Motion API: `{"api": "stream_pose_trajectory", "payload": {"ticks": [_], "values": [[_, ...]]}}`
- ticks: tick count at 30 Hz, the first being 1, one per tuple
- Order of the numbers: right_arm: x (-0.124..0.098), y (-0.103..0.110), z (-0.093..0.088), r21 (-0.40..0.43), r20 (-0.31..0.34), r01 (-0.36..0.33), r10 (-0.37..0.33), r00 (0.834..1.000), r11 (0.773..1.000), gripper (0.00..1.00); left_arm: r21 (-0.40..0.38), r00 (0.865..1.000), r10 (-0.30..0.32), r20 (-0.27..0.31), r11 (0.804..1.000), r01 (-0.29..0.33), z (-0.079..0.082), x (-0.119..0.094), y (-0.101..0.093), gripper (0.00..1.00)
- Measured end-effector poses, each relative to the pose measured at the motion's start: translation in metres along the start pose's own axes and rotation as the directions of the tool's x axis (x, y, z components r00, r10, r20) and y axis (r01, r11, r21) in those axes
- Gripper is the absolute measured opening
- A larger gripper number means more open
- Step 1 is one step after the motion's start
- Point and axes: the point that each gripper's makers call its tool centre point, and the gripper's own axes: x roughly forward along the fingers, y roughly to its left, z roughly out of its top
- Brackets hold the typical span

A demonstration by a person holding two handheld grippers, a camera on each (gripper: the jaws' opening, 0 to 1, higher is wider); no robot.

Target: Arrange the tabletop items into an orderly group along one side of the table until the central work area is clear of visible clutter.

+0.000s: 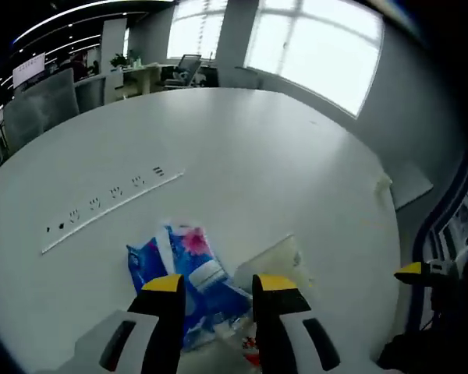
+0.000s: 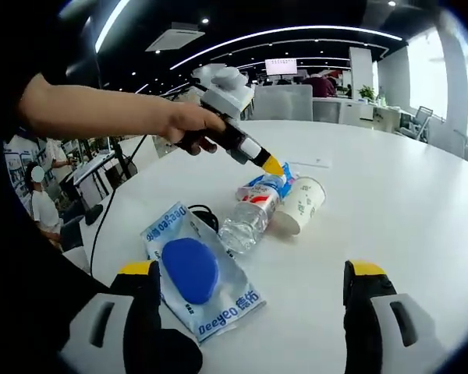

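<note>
The plastic bottle (image 2: pixel 250 214) is lying on its side on the white table (image 2: pixel 405 226), its long axis running from the clear base nearest the right gripper (image 2: pixel 249 292) up and away toward its capped, blue-labelled end; a paper cup (image 2: pixel 300 206) is lying tipped just beside it, mouth toward the camera, and a packet holding a blue pad (image 2: pixel 195 269) is lying flat in front, touching or nearly touching the bottle's base; a black cord (image 2: pixel 205 212) is curling behind the packet. In the left gripper view the same bottle (image 1: pixel 210 292) is showing between and just beyond the yellow-tipped jaws of the left gripper (image 1: pixel 218 290), with the cup (image 1: pixel 277 257) off to the right; those jaws are standing apart and hovering over the bottle's labelled end, closing on nothing. The right gripper's jaws are spread wide, empty, with the packet lying between them. The left gripper (image 2: pixel 271 165) is seemingly the nearer one to the bottle; its jaws would probably need to straddle the bottle across its long axis. A power strip (image 1: pixel 113 204) is set into the table farther out.
</note>
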Motion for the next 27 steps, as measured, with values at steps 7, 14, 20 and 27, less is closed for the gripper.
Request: {"api": "stream_pose_trajectory", "payload": {"ticks": [7, 14, 20, 27], "values": [[0.003, -0.009, 0.000, 0.024, 0.004, 0.008, -0.008, 1.000, 1.000, 0.93, -0.110, 0.998, 0.008, -0.056, 0.994, -0.014, -0.006, 0.012, 0.011, 0.24], [0.007, -0.014, -0.002, 0.032, -0.006, 0.015, -0.015, 1.000, 0.999, 0.92, -0.184, 0.995, -0.004, -0.097, 0.983, -0.014, -0.011, 0.025, 0.012, 0.26], [0.005, -0.015, -0.003, 0.044, 0.002, 0.004, -0.004, 1.000, 0.999, 0.90, -0.229, 0.993, 0.005, -0.122, 0.973, -0.033, -0.013, 0.036, 0.011, 0.26], [0.003, -0.029, 0.000, 0.082, 0.031, 0.030, -0.033, 0.999, 0.996, 0.88, -0.246, 0.992, 0.011, -0.122, 0.969, -0.041, -0.013, 0.041, 0.010, 0.24]]}}
